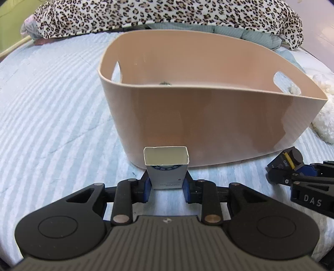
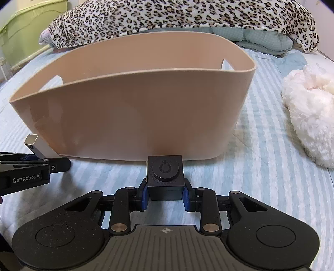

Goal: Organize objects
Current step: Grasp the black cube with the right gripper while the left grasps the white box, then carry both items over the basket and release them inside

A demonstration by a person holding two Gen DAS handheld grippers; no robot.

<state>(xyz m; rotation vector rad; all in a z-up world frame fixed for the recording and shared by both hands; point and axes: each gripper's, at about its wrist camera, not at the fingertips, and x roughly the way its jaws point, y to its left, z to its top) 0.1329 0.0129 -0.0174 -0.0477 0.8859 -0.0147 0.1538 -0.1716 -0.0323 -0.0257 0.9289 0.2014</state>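
Note:
A beige plastic basket [image 1: 208, 116] with cut-out handles stands on the striped bed; it also shows in the right wrist view [image 2: 129, 116]. My left gripper [image 1: 166, 185] is shut on a small open white box [image 1: 166, 166], held just in front of the basket's near wall. My right gripper [image 2: 166, 192] is shut on a dark cube with a round button [image 2: 165, 177], also just in front of the basket. The cube [image 1: 286, 162] and right gripper show at the right of the left wrist view; the white box [image 2: 34, 146] shows at the left of the right wrist view.
A leopard-print blanket [image 2: 177, 18] over a teal quilt lies behind the basket. A white fluffy item [image 2: 309, 112] lies to the basket's right. A green bin [image 2: 25, 29] stands beyond the bed's left edge. A small dark thing [image 1: 165, 83] lies inside the basket.

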